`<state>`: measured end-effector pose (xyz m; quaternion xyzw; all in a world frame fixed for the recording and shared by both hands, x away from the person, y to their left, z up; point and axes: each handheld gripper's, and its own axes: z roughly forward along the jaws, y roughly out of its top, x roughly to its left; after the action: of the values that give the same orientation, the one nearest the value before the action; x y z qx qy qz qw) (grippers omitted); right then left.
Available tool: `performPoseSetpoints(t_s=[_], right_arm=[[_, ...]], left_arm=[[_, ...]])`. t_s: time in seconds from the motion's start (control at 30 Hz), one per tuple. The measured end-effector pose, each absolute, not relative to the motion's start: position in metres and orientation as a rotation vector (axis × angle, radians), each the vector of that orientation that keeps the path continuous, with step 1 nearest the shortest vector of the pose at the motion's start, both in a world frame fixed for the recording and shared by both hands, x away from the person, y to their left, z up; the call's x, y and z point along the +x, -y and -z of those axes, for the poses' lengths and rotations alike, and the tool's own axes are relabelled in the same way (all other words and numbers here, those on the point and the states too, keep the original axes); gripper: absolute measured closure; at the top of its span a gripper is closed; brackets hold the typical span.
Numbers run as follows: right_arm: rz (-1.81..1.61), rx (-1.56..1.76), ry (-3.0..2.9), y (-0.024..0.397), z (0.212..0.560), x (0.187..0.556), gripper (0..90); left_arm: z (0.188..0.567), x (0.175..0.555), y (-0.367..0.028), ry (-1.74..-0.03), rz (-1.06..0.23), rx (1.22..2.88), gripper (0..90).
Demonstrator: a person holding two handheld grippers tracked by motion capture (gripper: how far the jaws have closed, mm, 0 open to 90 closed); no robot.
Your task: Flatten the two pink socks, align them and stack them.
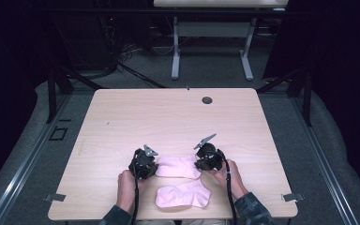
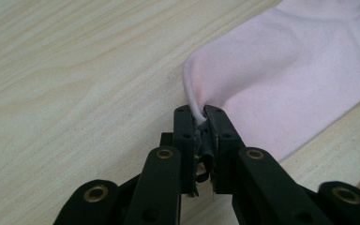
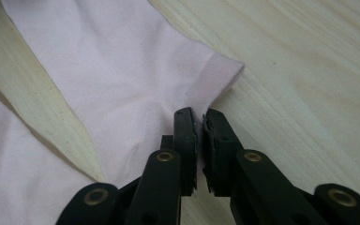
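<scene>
In the high view, the light wooden tabletop (image 1: 168,117) carries two pink socks near its front edge. The upper sock (image 1: 178,167) lies flat between the two tools, and the lower sock (image 1: 183,195) lies just in front of it, close to the person. The left hand-held gripper (image 1: 143,163) sits at the left end of the upper sock and the right hand-held gripper (image 1: 209,157) at its right end. The left hand (image 1: 126,185) and the right hand (image 1: 232,176) hold them from behind, and the forearms are cut off by the bottom border. From this height the jaws are too small to judge. In the left gripper view, the left hand-held gripper (image 2: 200,117) has its two black jaws pressed together on the rolled edge of the upper sock (image 2: 281,79), and a thin strip of cloth comes out between the tips. The far part of the sock is cut off at the top right. In the right gripper view, the right hand-held gripper (image 3: 199,117) has its jaws nearly together, clamped on the ribbed cuff corner of the upper sock (image 3: 108,61). Exactly how much cloth is between them is hard to make out. The lower sock (image 3: 14,159) shows at the lower left, cut off by the border, with a strip of bare tabletop (image 3: 309,70) between the two socks.
</scene>
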<state>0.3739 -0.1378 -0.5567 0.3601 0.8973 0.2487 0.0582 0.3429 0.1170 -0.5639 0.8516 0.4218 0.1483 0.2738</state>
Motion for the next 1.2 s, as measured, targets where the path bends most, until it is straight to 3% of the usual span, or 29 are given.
performPoseSetpoints(t_s=[0.37,0.7,1.0,1.2], right_arm=[[-0.817,1.039,-2.675,0.147,0.522,0.356,84.1],[-0.879,1.03,-2.65,0.165,0.489,0.316,84.1],[-0.844,1.0,-2.717,0.169,0.495,0.284,83.9],[-0.804,1.032,-2.774,0.168,0.519,0.28,83.9]], left_arm=[[0.536,0.329,-0.121,-1.103,-0.336,2.217,84.9],[0.505,0.291,-0.12,-1.017,-0.302,2.187,84.8],[0.515,0.267,-0.121,-0.995,-0.189,2.21,84.8],[0.536,0.26,-0.123,-1.018,-0.116,2.263,84.8]])
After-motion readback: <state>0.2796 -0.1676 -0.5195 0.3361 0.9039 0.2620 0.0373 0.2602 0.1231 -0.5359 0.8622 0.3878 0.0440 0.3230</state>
